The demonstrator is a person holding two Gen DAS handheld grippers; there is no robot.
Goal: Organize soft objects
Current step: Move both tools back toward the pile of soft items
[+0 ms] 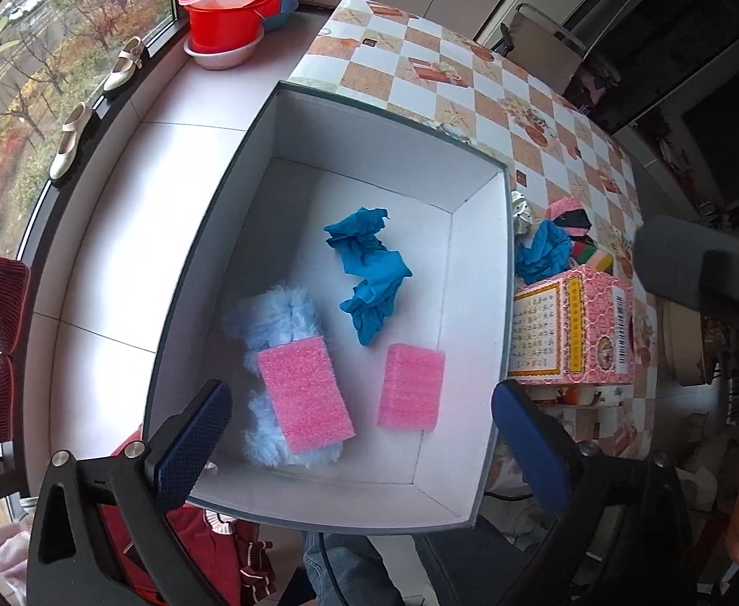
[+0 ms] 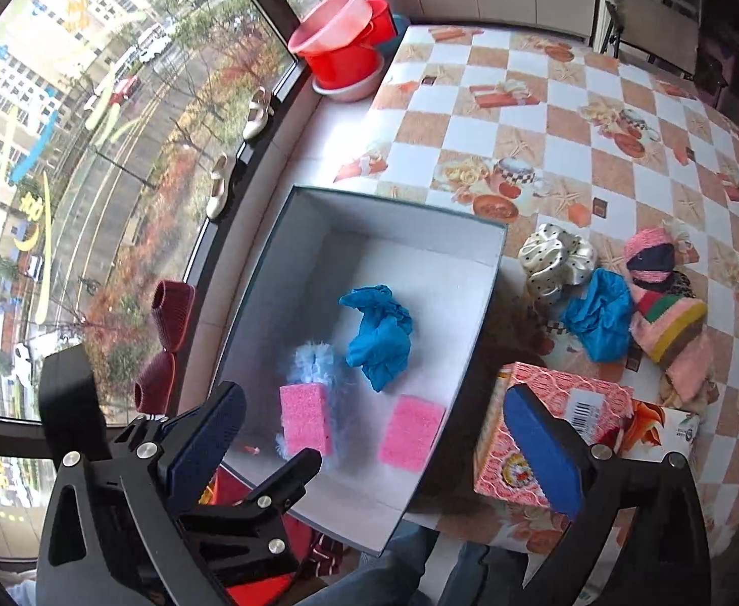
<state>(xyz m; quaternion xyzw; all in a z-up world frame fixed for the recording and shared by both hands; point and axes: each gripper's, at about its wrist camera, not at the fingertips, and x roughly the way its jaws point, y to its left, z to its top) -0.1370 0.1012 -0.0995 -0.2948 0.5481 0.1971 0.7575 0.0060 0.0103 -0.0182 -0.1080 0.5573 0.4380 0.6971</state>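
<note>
Soft objects: white box (image 1: 480,272) beneath both grippers holds fluffy duster (image 1: 273,318), blue glove (image 1: 369,272), two pink sponges (image 1: 304,394) | left gripper (image 1: 359,434) spread wide, empty | right gripper (image 2: 374,439) spread wide, empty | risk: scarf pile (image 2: 672,323) right of box, second blue glove (image 2: 599,315) may snag it.

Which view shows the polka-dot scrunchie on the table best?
The right wrist view: the polka-dot scrunchie lies whole and unobstructed beside the white box. In the left wrist view only a sliver peeks past the box wall.
</note>
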